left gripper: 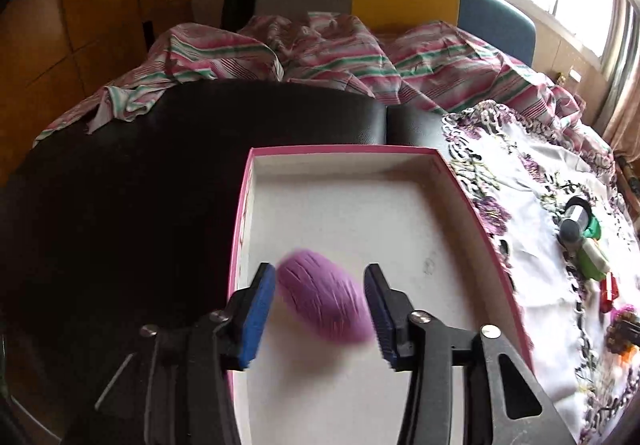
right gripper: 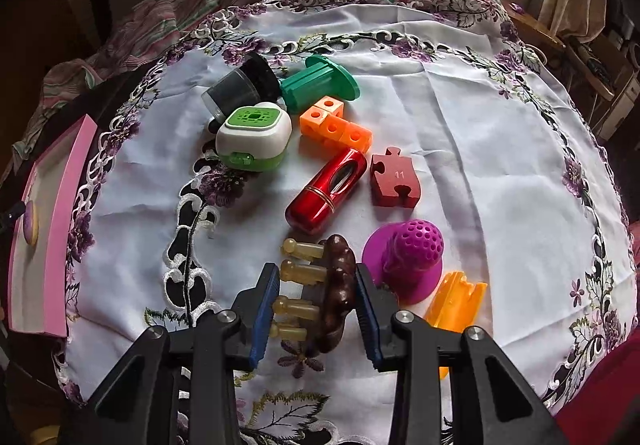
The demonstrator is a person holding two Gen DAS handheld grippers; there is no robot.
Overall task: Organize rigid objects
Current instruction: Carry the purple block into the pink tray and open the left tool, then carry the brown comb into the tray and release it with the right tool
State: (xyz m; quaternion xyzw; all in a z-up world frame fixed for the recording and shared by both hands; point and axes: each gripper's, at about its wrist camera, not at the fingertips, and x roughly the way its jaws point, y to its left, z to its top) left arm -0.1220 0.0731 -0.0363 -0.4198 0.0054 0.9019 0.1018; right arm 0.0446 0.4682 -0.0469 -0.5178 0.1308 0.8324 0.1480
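Note:
In the left wrist view my left gripper (left gripper: 320,309) is open over a pink-edged white box (left gripper: 360,213). A purple ribbed oval object (left gripper: 324,301), blurred, lies between its jaws, apart from the right pad. In the right wrist view my right gripper (right gripper: 316,309) is open around a brown beaded comb with yellowish pegs (right gripper: 320,293) lying on the embroidered white cloth (right gripper: 480,125). Beyond it lie a red capsule (right gripper: 326,191), a red puzzle piece (right gripper: 394,179), orange cubes (right gripper: 334,125), a purple perforated plunger (right gripper: 408,261) and an orange piece (right gripper: 456,303).
A green-white case (right gripper: 254,137), a dark jar (right gripper: 240,89) and a green spool (right gripper: 320,83) lie at the cloth's back. The pink box (right gripper: 48,229) stands at the left edge. A striped blanket (left gripper: 320,53) and black cushions (left gripper: 160,165) lie behind.

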